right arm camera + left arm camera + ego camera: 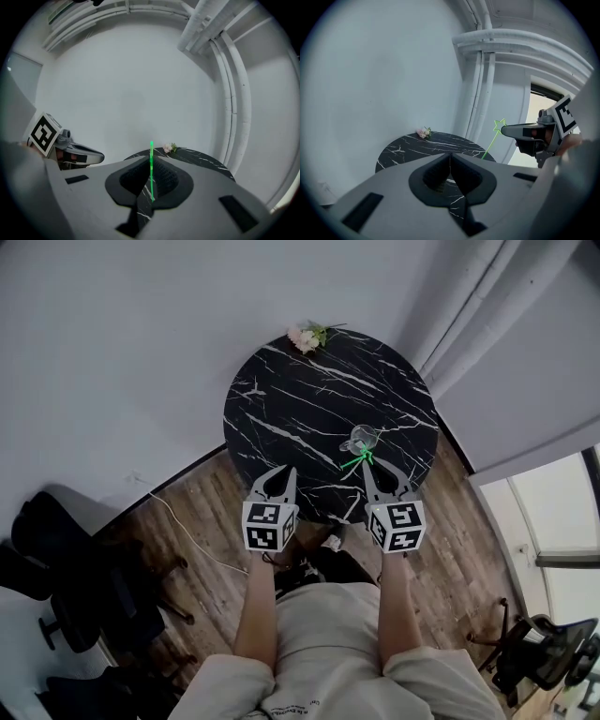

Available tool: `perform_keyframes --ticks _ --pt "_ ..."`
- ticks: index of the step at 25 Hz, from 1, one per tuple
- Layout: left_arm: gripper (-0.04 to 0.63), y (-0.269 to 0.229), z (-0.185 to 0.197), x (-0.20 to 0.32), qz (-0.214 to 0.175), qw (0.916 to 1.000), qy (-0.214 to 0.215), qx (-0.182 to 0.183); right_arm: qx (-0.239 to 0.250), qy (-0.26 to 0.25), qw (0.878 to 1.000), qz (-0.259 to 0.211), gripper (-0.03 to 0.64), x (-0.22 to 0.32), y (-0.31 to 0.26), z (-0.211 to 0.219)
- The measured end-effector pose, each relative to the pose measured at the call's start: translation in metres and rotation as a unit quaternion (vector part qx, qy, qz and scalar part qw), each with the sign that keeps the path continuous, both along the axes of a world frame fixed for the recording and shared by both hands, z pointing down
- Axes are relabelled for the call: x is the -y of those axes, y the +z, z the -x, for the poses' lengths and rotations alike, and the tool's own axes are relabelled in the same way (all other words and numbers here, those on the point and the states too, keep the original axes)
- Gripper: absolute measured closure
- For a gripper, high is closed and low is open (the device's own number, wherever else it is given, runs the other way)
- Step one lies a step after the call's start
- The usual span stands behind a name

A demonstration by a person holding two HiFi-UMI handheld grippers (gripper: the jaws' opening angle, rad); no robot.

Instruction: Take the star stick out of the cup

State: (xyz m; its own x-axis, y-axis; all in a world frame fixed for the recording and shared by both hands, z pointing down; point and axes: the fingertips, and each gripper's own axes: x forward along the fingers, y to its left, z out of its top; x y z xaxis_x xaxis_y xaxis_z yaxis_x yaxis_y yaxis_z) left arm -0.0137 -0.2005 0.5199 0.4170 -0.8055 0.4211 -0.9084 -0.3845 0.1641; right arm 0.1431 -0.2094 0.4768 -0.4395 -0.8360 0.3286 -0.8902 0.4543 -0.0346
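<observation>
Gripper Status and Star Stick Position

Right gripper [367, 470]: clamped on green star stick [152, 164], just on near side of cup [362, 437], above surface [281, 399]. Left gripper [286, 474]: closed, empty, left of cup and nearer, apart from it.

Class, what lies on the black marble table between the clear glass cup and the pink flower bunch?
Nothing; the head view shows bare black marble table from clear glass cup to pink flower bunch.

Low in the frame, a pale T-shirt [323, 634] (small dark print at its hem) and pale legwear [441, 690]. The left gripper [289, 472] and right gripper [367, 465] are grey with dark pointed jaws, each bearing a white cube with black square markers.
</observation>
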Motion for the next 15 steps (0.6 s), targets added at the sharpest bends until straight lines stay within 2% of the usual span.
perform_keyframes --ticks 5,9,15 --pt "0.572 0.016 -0.005 -0.017 0.006 0.9998 0.018 0.006 0.009 -0.026 0.999 0.026 0.573 -0.018 0.035 0.017" --pt "0.572 0.008 -0.003 -0.014 -0.006 0.9994 0.031 0.018 0.013 -0.044 0.998 0.045 0.574 -0.032 0.060 0.030" --pt "0.572 0.011 -0.001 -0.015 0.000 0.9995 0.028 0.015 -0.030 -0.067 0.996 0.058 0.574 -0.039 0.080 0.047"
